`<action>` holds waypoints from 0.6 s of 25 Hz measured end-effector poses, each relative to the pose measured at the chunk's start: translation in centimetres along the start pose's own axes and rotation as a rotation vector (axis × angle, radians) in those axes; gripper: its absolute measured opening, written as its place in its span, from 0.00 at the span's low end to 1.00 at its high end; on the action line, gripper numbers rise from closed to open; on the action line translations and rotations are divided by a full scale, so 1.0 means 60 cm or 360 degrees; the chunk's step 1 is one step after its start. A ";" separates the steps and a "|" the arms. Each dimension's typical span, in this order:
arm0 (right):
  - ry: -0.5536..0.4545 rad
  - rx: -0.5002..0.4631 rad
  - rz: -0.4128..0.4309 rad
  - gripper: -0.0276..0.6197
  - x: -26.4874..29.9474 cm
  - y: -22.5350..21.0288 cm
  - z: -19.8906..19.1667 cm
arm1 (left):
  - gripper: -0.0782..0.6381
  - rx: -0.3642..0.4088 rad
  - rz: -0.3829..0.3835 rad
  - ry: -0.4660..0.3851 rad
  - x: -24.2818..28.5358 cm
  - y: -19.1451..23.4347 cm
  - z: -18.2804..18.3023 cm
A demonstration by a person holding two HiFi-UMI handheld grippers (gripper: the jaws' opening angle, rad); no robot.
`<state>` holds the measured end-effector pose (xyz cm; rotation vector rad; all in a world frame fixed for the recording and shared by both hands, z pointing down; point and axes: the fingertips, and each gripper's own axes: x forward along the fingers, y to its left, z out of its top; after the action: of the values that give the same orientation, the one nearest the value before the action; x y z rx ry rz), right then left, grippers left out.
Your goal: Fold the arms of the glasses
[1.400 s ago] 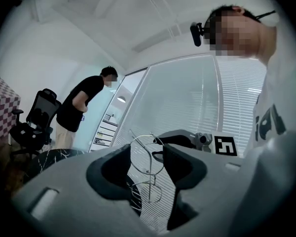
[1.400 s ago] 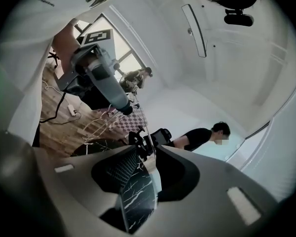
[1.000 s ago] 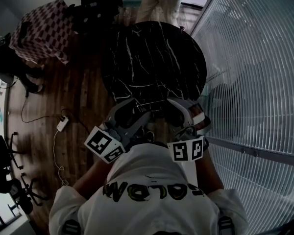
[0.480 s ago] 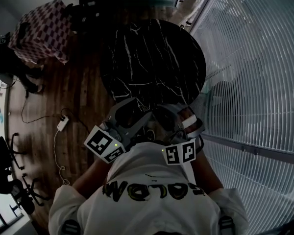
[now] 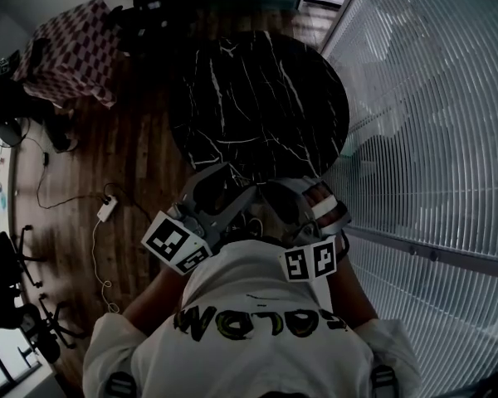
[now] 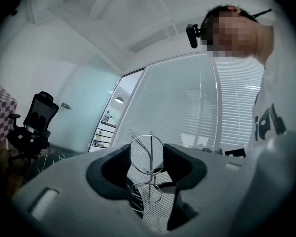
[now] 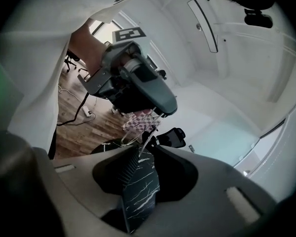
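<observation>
The left claw [image 6: 147,148] pinches the thin wire glasses [image 6: 149,172], which stand upright between its pads, one round rim poking above the tips. The right claw [image 7: 144,151] is spread and has just been closing a little. The glasses [image 7: 138,135] hang just ahead of its tips, not pressed by its pads. Both claws face each other close to the person's chest, above the black marble table [image 5: 257,98].
</observation>
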<state>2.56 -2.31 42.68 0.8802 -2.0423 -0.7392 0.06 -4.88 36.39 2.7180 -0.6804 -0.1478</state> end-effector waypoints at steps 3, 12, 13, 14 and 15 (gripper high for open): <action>-0.0037 0.0070 -0.0045 0.18 -0.011 -0.020 0.003 | 0.40 -0.0006 0.0012 0.0002 -0.006 0.007 -0.001; -0.0048 0.0210 -0.0137 0.20 0.007 -0.047 0.014 | 0.40 -0.0018 -0.0035 -0.0014 -0.008 -0.002 0.010; -0.0055 0.0212 -0.0126 0.20 0.008 -0.043 0.017 | 0.40 -0.0020 -0.0038 -0.0016 -0.007 -0.003 0.011; -0.0060 0.0212 -0.0116 0.20 0.010 -0.041 0.018 | 0.40 -0.0024 -0.0041 -0.0017 -0.007 -0.003 0.011; -0.0064 0.0211 -0.0107 0.20 0.011 -0.038 0.020 | 0.40 -0.0027 -0.0043 -0.0018 -0.007 -0.003 0.011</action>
<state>2.02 -3.96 40.63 1.0212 -2.1254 -0.6680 -0.34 -4.75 35.71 2.7125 -0.6433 -0.1747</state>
